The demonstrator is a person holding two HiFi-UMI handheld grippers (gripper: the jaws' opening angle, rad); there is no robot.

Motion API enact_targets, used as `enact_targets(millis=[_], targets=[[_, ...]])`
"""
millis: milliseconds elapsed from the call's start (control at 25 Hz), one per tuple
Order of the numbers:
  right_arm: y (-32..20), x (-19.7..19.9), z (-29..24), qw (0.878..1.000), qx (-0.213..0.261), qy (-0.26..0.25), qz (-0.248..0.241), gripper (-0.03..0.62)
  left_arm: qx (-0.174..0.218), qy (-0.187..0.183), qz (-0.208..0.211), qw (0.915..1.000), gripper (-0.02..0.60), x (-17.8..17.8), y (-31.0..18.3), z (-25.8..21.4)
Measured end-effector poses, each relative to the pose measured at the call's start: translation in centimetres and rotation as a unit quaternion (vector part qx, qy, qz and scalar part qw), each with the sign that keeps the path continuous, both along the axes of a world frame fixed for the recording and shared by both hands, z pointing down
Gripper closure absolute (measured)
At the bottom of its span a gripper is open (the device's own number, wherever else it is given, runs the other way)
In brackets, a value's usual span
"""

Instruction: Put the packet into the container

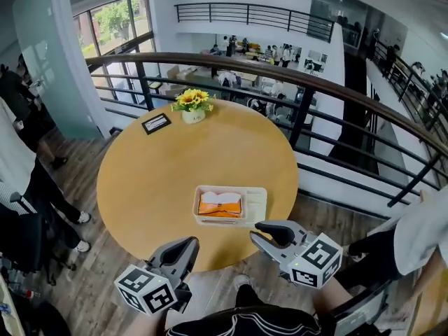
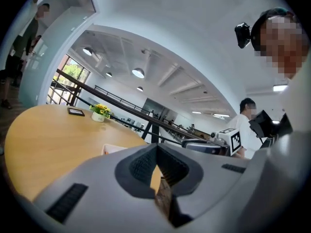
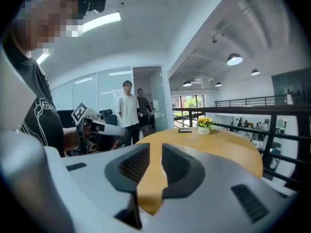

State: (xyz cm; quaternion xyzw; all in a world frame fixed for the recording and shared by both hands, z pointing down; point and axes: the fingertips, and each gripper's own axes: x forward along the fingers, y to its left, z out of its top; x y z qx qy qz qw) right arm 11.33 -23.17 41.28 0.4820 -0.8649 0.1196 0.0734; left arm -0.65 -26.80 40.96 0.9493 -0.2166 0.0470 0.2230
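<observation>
Noted packet (image 1: 220, 204) in container (image 1: 257, 200) on desk (image 1: 168, 166), well apart from left fingers (image 1: 178, 250), clenched, empty, and right fingers (image 1: 275, 234), slightly parted, empty.

A round wooden table (image 1: 154, 180) stands on a plank floor (image 1: 84, 166) beside a curved railing (image 1: 336, 89) — beyond it lies an open lower level; tall windows (image 1: 112, 23) show trees, and round ceiling lights (image 2: 138, 73) glow overhead
</observation>
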Motion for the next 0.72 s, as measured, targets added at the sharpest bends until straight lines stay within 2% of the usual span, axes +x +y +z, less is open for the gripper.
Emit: enact_targets(millis=[40, 120, 280, 440, 720], targets=[[1.1, -0.3, -0.4, 1.000, 0.006, -0.013, 0.007, 0.538, 0.004, 0.000, 0.008, 1.0000, 0.575, -0.1, 0.9, -0.3], [3.2, -1.1, -1.1, 0.999, 0.019, -0.036, 0.016, 0.588, 0.015, 0.001, 0.024, 0.9996, 0.575, -0.5, 2.5, -1.0], [6.6, -2.9, -1.6, 0.997, 0.045, -0.056, 0.029, 0.588, 0.034, 0.004, 0.050, 0.9982, 0.575, -1.4, 5.4, -1.8], [8.9, -4.5, -1.5, 0.995, 0.052, -0.082, 0.027, 0.588, 0.045, 0.007, 0.066, 0.9968, 0.575, -2.0, 7.6, -2.1], [11.2, -6.7, 0.0, 0.995, 0.047, -0.082, 0.029, 0.588, 0.053, 0.011, 0.088, 0.9946, 0.575, -2.9, 10.4, -1.4]])
